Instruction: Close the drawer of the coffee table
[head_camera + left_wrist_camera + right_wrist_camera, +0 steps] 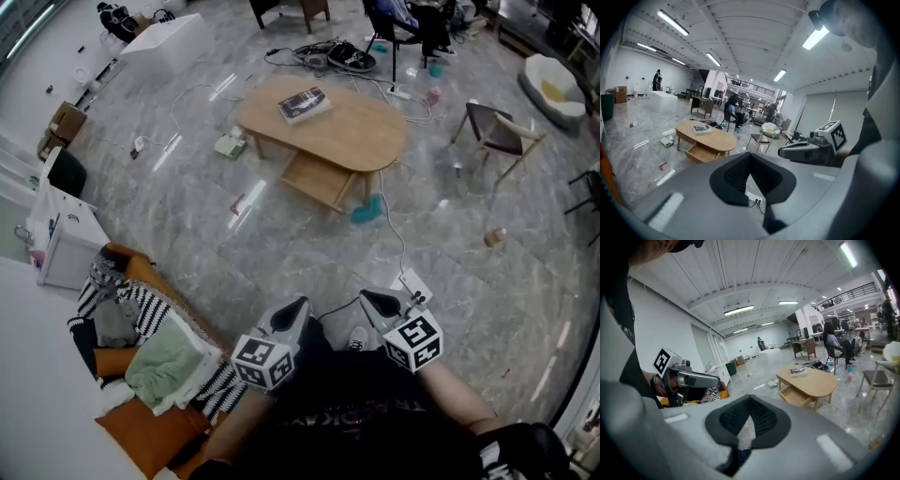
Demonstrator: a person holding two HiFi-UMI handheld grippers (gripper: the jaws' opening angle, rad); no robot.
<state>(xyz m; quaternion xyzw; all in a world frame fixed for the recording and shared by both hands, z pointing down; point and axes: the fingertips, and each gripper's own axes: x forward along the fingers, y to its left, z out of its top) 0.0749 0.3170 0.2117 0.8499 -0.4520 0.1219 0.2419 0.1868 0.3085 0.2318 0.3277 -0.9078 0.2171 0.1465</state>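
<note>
Got the left gripper (296, 307) clenched shut on nothing, low and close to the body. Looking across marble floor (187, 234) at the drawer (317, 180), pulled out of the near side of the oval wooden desk (361, 131) and well apart from either gripper. Got the right gripper (372, 300) clenched and empty too, just beside a white power strip (413, 284).

To do this well, probably: walk in first, and mind the white cable (402, 248) trailing over the floor and the teal thing (367, 210) sitting just beside the drawer's right corner. Leave the jaws shut and push with the gripper tip, square on the middle of the drawer face, so as not to rack it sideways. Push slow and level, stop once flush.

Counting left to right: 1 left gripper, 1 book (304, 104) (by the look of it) up on the desk, 1 open drawer, 1 desk, 1 teal thing, 1 right gripper, 1 power strip.
</note>
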